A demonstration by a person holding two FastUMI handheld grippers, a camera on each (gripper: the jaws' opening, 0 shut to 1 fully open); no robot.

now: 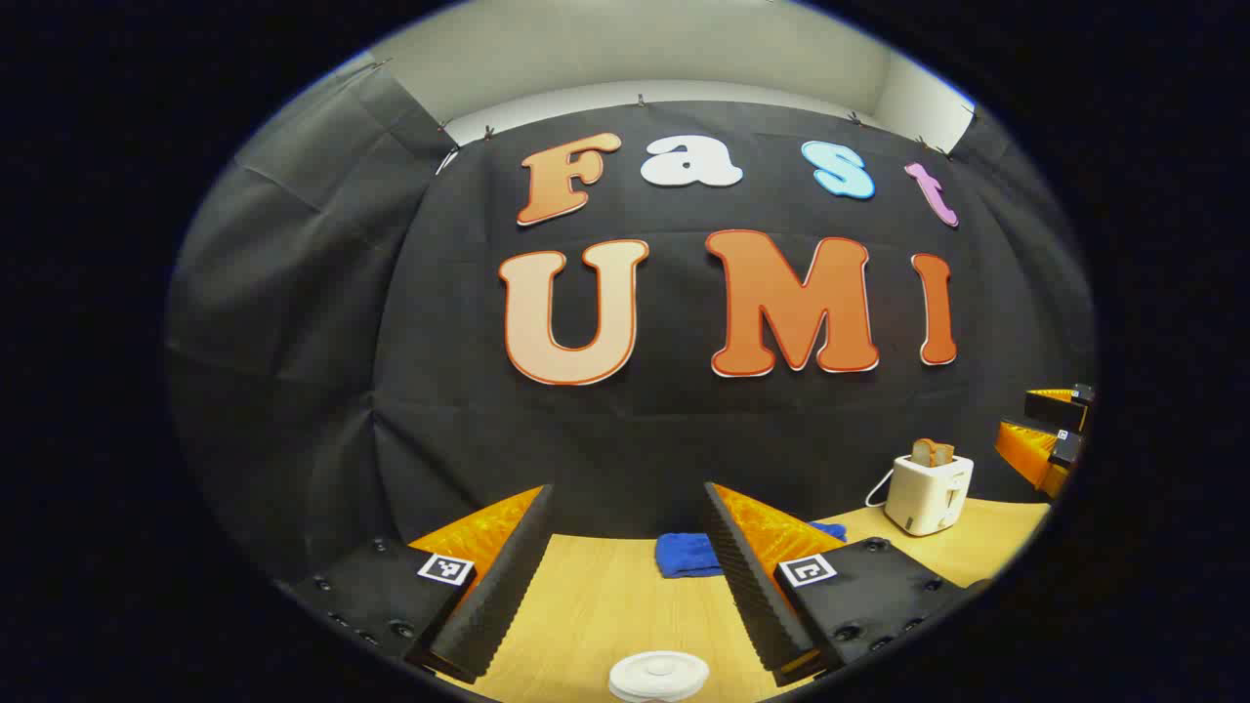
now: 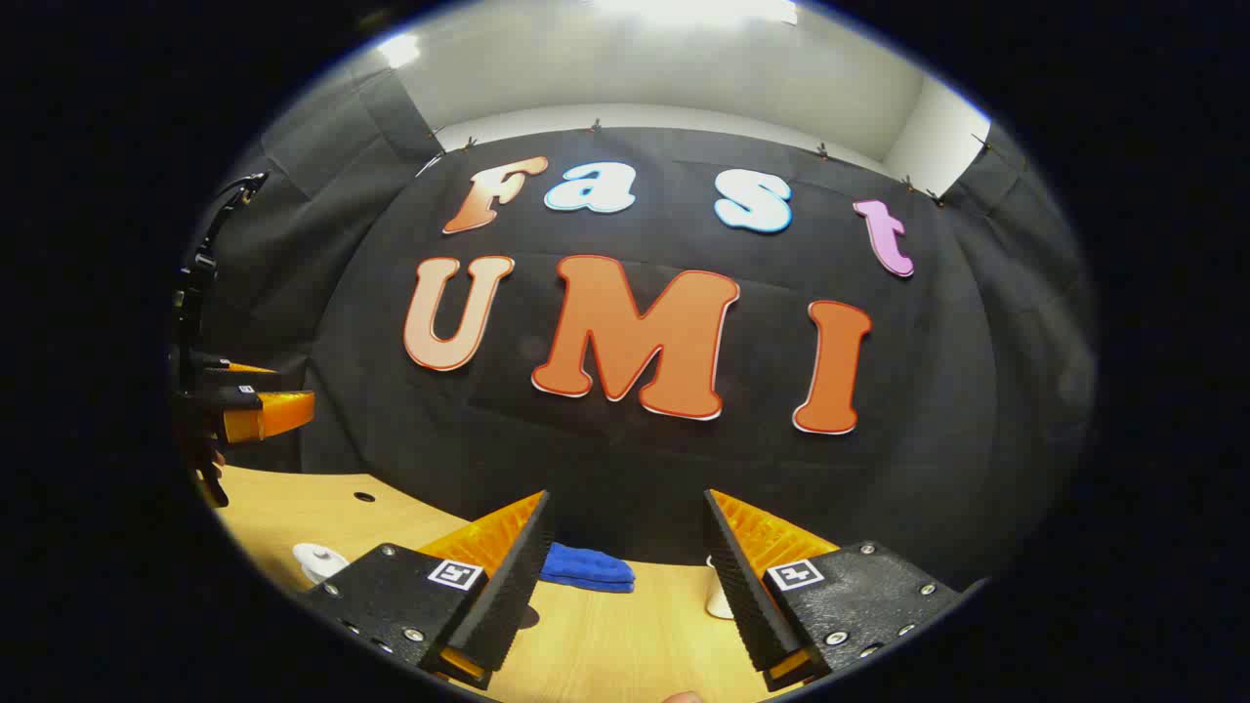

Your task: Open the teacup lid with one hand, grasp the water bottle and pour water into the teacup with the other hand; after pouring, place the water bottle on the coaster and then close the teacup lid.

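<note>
Teacup lid [image 1: 659, 674], white w/ knob, sits on wooden table [image 1: 605, 605] just below left gripper [image 1: 628, 576], jaws apart, nothing held; right gripper [image 2: 625, 586] likewise apart over table; blue cloth [image 1: 688, 555] and toaster [image 1: 928, 491] behind.

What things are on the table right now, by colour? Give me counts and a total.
White: 2, the teacup lid and the toaster, which has bread in its slot.
Blue: 1, the folded cloth.
Total: 3 things on the wooden table. Both grippers, left and right, hang open above it.
</note>
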